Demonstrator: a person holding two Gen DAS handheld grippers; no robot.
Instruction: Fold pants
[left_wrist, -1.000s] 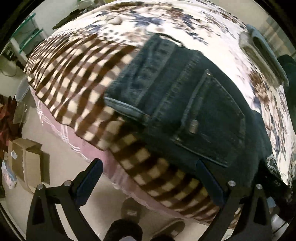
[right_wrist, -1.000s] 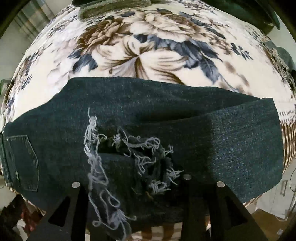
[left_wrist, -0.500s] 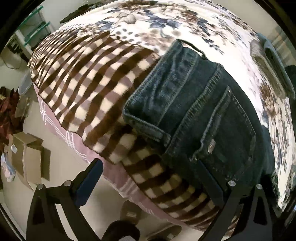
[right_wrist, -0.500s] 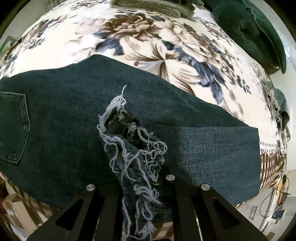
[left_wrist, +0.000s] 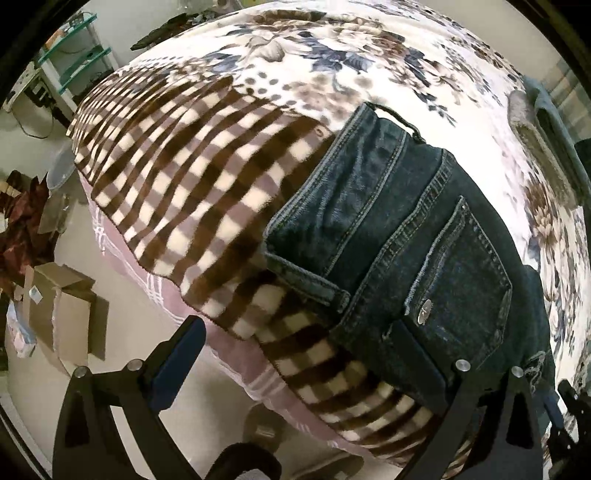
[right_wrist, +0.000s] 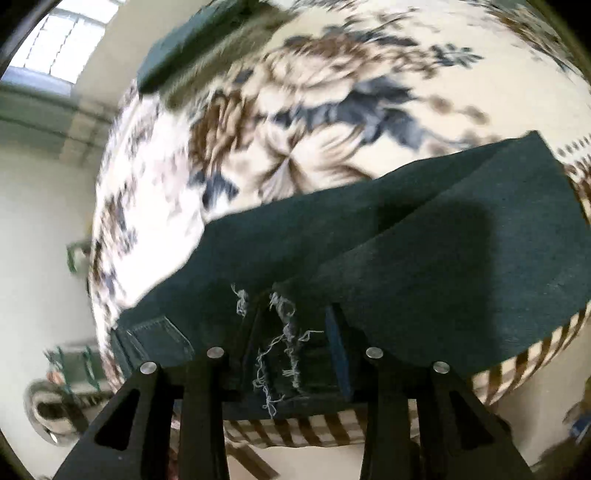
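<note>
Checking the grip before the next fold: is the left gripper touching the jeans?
Cannot tell. In the left wrist view the left gripper stands wide open; one finger overlaps the jeans near the back pocket, but contact isn't plain.

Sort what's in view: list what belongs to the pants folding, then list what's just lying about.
Part of the job:
- jeans
- right gripper, jaws opening with the frayed denim between them
- left gripper

Lying about:
- cardboard boxes
- glass shelf
- green cushion
</note>
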